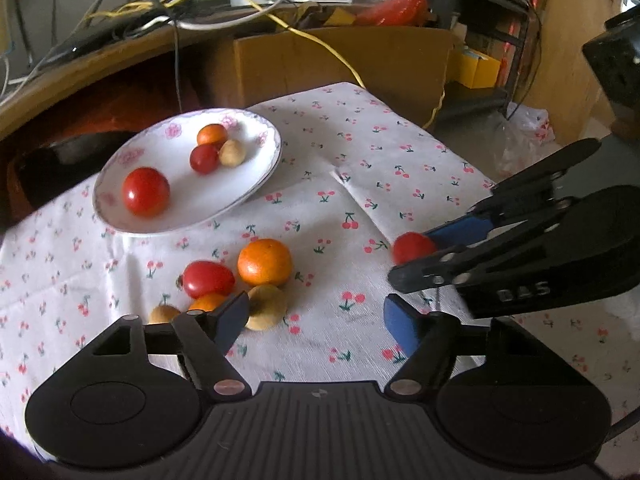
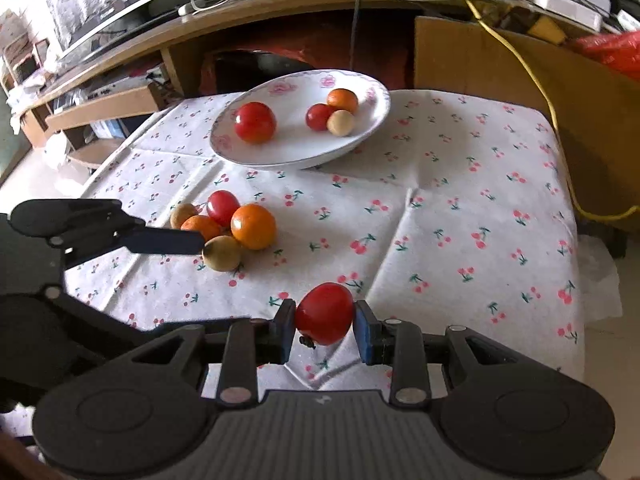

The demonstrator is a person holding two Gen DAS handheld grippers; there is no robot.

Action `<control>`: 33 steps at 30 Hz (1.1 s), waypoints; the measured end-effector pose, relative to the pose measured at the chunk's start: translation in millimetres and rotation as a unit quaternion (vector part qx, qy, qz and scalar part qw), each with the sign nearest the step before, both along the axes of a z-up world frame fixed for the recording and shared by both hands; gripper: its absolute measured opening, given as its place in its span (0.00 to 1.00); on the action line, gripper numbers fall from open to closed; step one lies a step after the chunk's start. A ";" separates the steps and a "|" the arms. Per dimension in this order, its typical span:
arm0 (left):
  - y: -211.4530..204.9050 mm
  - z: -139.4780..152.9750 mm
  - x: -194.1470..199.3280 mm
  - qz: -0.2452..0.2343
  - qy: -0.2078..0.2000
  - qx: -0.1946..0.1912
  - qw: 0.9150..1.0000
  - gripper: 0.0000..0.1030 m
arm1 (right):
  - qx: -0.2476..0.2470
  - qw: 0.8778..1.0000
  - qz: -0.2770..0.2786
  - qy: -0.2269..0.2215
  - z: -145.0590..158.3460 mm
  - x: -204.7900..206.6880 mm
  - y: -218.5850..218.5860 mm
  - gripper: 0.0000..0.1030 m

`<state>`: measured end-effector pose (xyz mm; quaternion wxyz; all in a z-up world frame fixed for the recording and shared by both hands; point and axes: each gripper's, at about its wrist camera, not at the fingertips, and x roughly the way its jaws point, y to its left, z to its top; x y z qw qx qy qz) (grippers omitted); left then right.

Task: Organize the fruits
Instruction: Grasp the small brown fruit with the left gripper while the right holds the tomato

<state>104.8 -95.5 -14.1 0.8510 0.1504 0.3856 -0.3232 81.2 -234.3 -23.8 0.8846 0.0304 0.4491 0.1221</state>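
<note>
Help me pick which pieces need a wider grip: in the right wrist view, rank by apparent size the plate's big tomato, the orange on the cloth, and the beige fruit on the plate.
1. and 2. big tomato and orange: look alike, and the orange sits nearer the camera, so unranked.
3. beige fruit: clearly smallest.

Four tomatoes [image 2: 325, 313], three oranges [image 2: 253, 227], three longans [image 2: 221, 253], one plate [image 2: 280, 156].
</note>
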 end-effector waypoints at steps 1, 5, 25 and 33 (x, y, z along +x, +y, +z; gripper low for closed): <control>-1.5 -0.7 1.3 0.001 -0.005 0.004 1.000 0.77 | -0.001 1.000 -0.002 -0.002 0.4 -1.4 -2.7 0.31; -0.2 -2.3 11.9 0.013 -0.003 0.004 1.000 0.75 | -0.001 1.000 -0.012 0.002 -0.6 -5.6 -11.6 0.31; 5.6 6.8 -7.3 0.001 0.021 0.031 0.999 0.64 | 0.000 1.000 -0.008 0.009 -0.9 -17.1 -14.7 0.31; 2.9 5.0 -15.7 0.013 0.006 0.043 0.999 0.65 | -0.001 1.000 0.001 0.003 3.8 -23.9 -9.9 0.31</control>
